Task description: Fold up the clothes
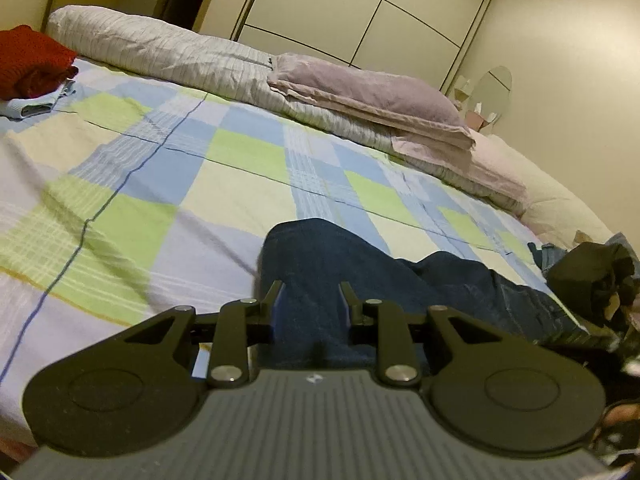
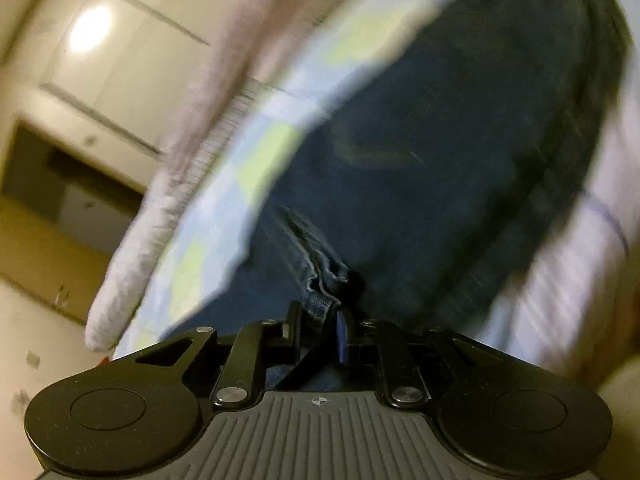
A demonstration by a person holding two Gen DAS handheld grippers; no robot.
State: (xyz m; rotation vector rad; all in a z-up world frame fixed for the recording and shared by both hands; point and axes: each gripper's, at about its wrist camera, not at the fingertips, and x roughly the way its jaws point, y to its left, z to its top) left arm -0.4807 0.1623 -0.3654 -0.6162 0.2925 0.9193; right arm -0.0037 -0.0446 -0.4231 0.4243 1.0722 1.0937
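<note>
While both tongs (image 1: 310,294) (image 2: 320,316) pinch jeans (image 1: 320,264) edges, open checked bedsheet (image 1: 168,160) stretches ahead.

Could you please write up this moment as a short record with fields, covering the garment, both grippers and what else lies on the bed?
garment: dark jeans lying on the checked bedsheet
left gripper: shut on jeans fabric
right gripper: shut on a jeans seam edge; view blurred
far left of bed: red garment on a light blue one
far side of bed: striped duvet, lilac pillow
right edge: dark clothes pile
</note>
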